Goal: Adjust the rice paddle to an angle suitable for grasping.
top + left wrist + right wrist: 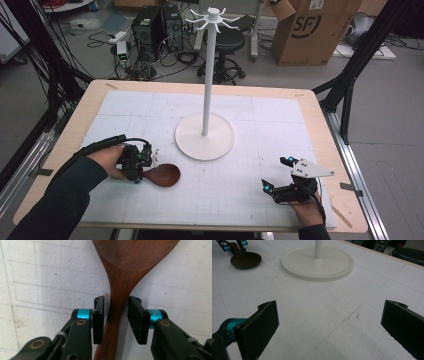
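A dark wooden spoon [165,175] lies on the white gridded mat at the front left, bowl pointing right. My left gripper [149,165] holds it by the handle just behind the bowl. In the left gripper view the spoon [125,270] runs up between the two black pads, and the gripper [116,307] is shut on its neck. My right gripper [276,173] rests at the front right, jaws wide apart with nothing between them. In the right gripper view the gripper [329,320] faces bare mat, with the spoon [245,259] and the left gripper [234,244] far off at the top left.
A white stand [205,137] with a round base, tall pole and hooked arms at the top rises from the mat's middle; its base [317,262] lies ahead of the right gripper. The wooden table edge [310,100] frames the mat. Computers, cables, a stool and a cardboard box sit beyond.
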A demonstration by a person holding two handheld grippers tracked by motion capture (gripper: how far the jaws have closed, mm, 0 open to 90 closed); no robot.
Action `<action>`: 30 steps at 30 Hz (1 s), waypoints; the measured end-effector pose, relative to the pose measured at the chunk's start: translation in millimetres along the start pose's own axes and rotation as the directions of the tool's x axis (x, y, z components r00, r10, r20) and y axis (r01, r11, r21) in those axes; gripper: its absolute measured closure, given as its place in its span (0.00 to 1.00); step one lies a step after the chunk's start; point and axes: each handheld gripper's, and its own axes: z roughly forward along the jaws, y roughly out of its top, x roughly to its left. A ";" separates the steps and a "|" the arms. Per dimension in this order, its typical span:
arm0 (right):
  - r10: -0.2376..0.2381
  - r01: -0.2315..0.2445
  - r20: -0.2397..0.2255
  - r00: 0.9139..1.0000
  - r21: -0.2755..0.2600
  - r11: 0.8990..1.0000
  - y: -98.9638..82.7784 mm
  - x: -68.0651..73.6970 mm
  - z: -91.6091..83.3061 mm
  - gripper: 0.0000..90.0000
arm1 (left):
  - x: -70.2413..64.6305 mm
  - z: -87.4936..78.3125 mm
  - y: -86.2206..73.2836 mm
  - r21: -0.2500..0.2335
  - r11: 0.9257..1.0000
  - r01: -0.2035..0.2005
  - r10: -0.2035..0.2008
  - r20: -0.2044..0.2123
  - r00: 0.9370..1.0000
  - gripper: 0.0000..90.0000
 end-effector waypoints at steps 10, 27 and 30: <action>-0.004 0.004 -0.003 1.000 0.002 1.000 -0.1 0.2 1.4 0.01 | 0.4 0.4 3.4 0.018 0.999 -0.043 0.043 0.043 0.998 0.84; -0.002 0.002 -0.005 1.000 0.007 1.000 0.3 0.2 1.5 0.01 | -4.4 -3.0 5.5 -0.027 0.996 -0.083 0.084 0.022 0.996 0.87; -0.003 0.003 -0.008 1.000 0.005 1.000 0.4 0.2 1.2 0.01 | -6.4 -10.6 7.3 -0.081 0.993 -0.090 0.091 0.019 0.996 0.87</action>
